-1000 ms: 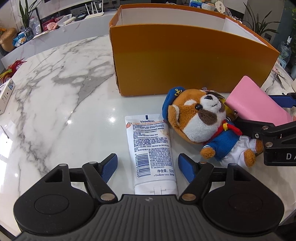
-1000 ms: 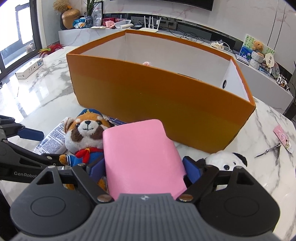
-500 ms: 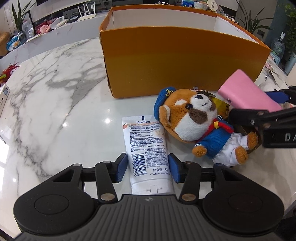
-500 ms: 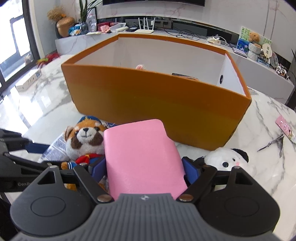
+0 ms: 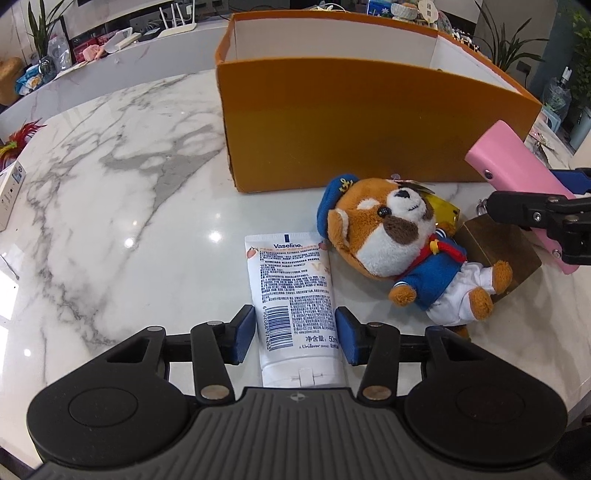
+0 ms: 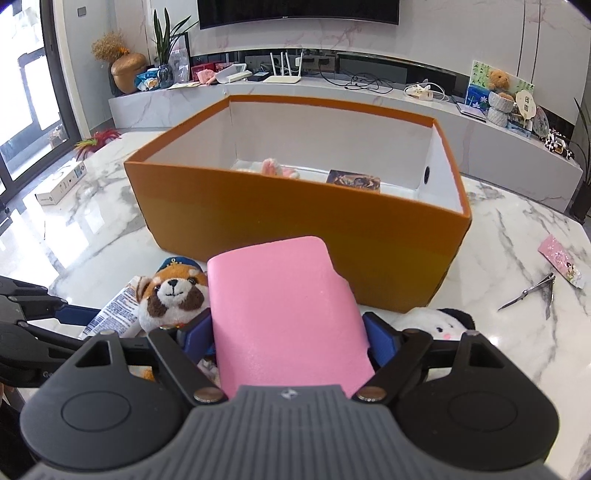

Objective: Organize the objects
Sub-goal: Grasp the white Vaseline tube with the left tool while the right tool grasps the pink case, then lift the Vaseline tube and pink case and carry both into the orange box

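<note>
With its long axis running straight out between the fingers, lotion tube sits clamped in left gripper; right gripper grips pink wallet, box directly ahead.

A glossy white marble counter with grey veins reflects bright daylight from tall dark-framed windows on the left. Behind it runs a long low marble shelf crowded with clutter and potted plants. A dark television hangs on the pale marble wall.

Pink wallet before orange box
</note>
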`<state>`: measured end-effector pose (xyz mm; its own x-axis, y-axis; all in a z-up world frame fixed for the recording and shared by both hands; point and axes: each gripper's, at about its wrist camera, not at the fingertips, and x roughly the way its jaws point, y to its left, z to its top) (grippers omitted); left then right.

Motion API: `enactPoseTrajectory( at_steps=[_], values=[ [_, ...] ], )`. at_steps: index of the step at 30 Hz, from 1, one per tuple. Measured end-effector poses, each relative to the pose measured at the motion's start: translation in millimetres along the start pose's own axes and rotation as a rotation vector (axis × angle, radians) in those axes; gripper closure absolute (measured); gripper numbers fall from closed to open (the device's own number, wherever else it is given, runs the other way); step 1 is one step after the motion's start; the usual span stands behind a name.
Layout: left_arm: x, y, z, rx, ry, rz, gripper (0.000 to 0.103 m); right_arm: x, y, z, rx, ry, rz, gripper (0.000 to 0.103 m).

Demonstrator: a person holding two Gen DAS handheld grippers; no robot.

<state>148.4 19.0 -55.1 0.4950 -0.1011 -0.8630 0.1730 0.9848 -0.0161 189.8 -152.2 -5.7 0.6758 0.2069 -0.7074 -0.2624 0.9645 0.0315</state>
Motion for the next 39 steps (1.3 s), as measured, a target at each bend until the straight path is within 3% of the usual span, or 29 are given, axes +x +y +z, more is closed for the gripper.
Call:
enactPoseTrajectory(
  at_steps=[15, 27, 33, 39],
  values=[
    [-23, 12, 3, -0.024, -0.025, -0.026, 0.049, -20, -13, 3, 0.052, -0.036, 0.036, 0.019],
    [-72, 14, 12, -0.02, -0.14, -0.051, 0.049, -58, -29, 14, 0.112, -0.092, 0.058, 0.019],
    [-116, 2, 39, 0.004, -0.281, -0.052, 0.049, -97, -33, 40, 0.131, -0.201, 0.041, 0.019],
    [-137, -7, 100, 0.001, -0.378, -0.069, 0.049, -117, -35, 93, 0.157, -0.322, 0.028, 0.019]
  ],
)
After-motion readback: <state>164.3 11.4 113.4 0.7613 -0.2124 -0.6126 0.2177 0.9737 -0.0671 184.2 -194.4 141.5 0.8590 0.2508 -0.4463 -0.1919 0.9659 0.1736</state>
